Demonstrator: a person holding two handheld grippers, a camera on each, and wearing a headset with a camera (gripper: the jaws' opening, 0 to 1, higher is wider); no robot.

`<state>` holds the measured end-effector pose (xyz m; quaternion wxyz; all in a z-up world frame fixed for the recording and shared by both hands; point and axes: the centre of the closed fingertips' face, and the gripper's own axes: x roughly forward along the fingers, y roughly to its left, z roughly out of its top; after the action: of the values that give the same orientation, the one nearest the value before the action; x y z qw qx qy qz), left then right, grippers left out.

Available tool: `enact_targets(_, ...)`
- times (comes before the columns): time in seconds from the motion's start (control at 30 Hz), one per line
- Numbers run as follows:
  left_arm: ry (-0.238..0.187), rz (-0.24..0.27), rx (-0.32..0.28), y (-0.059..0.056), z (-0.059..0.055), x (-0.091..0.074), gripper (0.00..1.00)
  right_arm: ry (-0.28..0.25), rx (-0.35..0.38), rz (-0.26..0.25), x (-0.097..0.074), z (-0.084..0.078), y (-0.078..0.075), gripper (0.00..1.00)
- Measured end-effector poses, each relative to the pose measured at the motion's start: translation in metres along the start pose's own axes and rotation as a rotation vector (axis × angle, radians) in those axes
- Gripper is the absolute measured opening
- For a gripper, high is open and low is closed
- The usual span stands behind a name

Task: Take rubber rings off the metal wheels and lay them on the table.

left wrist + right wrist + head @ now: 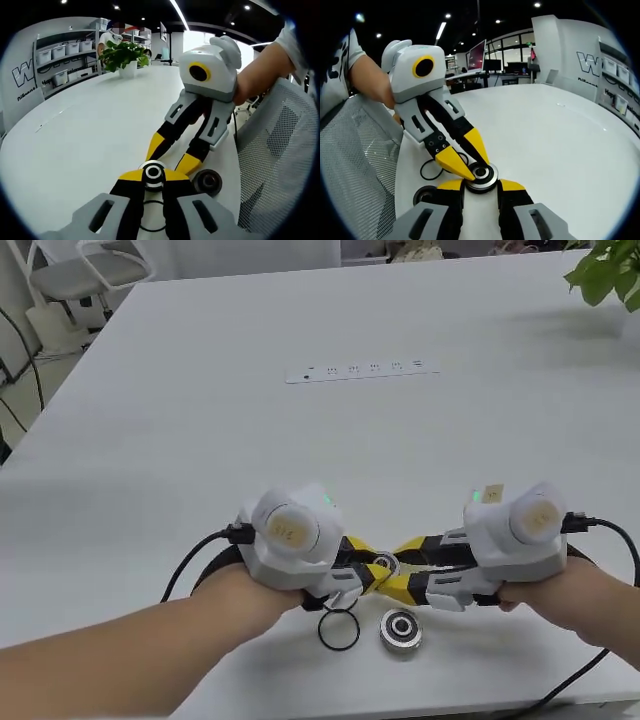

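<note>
A small metal wheel (383,565) with a dark rubber band is held just above the white table (300,440), near its front edge. My left gripper (372,576) comes in from the left and my right gripper (394,576) from the right, their yellow tips meeting on it. In the left gripper view the wheel (152,172) sits between my left gripper's (152,179) jaws. In the right gripper view the wheel (481,176) sits between my right gripper's (481,187) jaws. A loose black rubber ring (339,628) and a second wheel (401,630) lie on the table just below.
A white power strip (360,370) lies across the table's far middle. A potted plant (610,270) stands at the far right corner, and an office chair (90,270) beyond the far left. The table's front edge runs right under my hands.
</note>
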<state>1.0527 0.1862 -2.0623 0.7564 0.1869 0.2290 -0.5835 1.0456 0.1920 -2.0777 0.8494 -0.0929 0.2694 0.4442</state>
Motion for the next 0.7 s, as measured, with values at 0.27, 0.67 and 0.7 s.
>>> enact_targets(0.27,-0.003,0.0,0.001,0.0,-0.0002,-0.0002,0.07,0.003,-0.013,-0.016,-0.0056,-0.0053,-0.0018,0.17)
enact_targets(0.67,-0.007,0.006,-0.006,0.0002,-0.0003,-0.0003,0.07,0.008,-0.009,-0.022,-0.0067,-0.0057,-0.0017,0.14)
enact_targets(0.7,-0.007,0.008,-0.007,0.0003,-0.0002,-0.0004,0.07,0.007,-0.005,-0.022,-0.0072,-0.0059,-0.0017,0.13)
